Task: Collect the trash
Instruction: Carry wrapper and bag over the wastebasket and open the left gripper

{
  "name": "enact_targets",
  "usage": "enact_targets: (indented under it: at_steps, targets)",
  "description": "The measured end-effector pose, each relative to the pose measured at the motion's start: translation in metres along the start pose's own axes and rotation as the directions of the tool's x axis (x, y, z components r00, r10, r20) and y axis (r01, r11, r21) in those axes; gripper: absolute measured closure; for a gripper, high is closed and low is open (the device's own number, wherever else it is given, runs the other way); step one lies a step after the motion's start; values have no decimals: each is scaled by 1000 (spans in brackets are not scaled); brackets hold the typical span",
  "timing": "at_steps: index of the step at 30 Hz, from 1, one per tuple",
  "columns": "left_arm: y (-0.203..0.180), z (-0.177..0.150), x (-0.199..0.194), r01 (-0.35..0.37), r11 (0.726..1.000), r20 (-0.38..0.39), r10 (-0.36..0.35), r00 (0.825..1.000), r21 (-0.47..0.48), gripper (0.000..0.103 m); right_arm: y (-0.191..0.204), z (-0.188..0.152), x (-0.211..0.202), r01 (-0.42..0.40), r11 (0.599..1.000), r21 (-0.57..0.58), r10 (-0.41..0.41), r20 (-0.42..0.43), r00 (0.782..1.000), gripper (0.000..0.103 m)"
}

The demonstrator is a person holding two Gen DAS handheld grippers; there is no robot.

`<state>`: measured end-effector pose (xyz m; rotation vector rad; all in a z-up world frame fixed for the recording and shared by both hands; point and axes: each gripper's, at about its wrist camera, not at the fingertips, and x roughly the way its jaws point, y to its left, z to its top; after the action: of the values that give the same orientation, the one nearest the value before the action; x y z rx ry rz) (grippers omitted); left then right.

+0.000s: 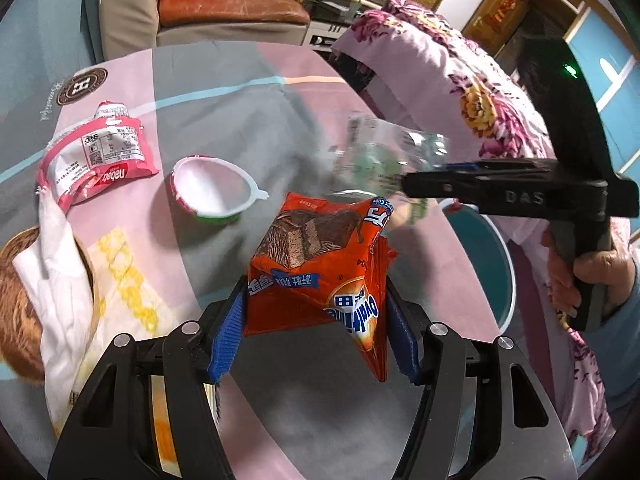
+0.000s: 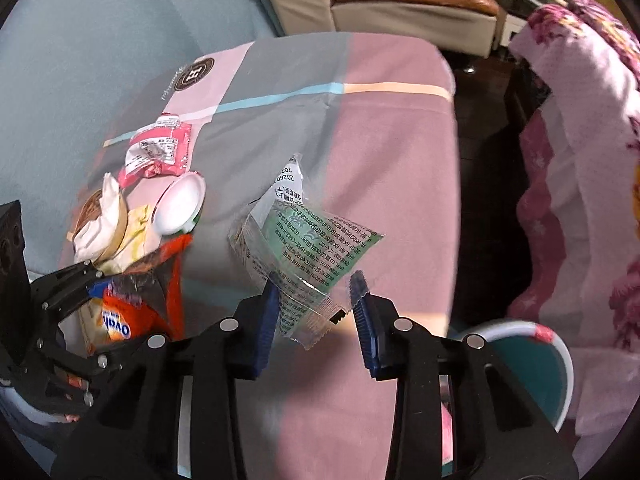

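Fingers: left gripper [image 1: 316,334] has its blue pads [image 1: 228,336] pressed against both sides of the orange snack bag [image 1: 320,272], which is crumpled and lifted clear of the table. Right gripper [image 2: 316,312]: blue pads [image 2: 266,320] stand apart, with the clear and green wrapper [image 2: 308,248] hanging between them. The wrapper lies against the left pad; the right pad does not touch it. No firm clamp visible in the right wrist view; in the left wrist view this gripper is seen side-on and blurred, so that view settles nothing.

Largest first: table [image 1: 248,120], covered by a cloth in grey, pink and pale blue blocks with a round "H" emblem [image 1: 82,86] near its far left corner. Beside the table's right edge, a floral pink quilt [image 1: 440,72]. Below the table edge on the right, a teal bin with a white rim [image 2: 560,364].

On the table's left part: a round wooden container [image 1: 16,280] with white tissue [image 1: 60,280] draped over it; a yellow-and-white wrapper [image 1: 124,280] just beside it.

Farther back: pink snack packet [image 1: 96,156], opened and lying flat.

Between that packet and the orange bag: small white cup [image 1: 212,188] with a red and green outside, tilted, mouth facing the camera.

A hand [image 1: 580,276] grips the right gripper's handle.
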<state>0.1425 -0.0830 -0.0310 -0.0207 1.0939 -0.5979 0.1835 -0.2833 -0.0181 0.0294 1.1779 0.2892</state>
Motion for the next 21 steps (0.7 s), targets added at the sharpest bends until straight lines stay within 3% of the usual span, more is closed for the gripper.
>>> enact_targets:
  at_steps: [9,16,21]
  targets:
    - [-63,2,-5,11,992,8,-12,1000,127,39,-48,-70,-70,74,989,130,-85,74,994,69]
    - [-148,8,21,63,955,-15,-61,998,290,39,-100,-138,-118,148,952,268,-180,100,979,69]
    - [-190,7,50,73,934,-62,-54,997,350,39,-128,-169,-132,162,932,324,-206,103,973,69]
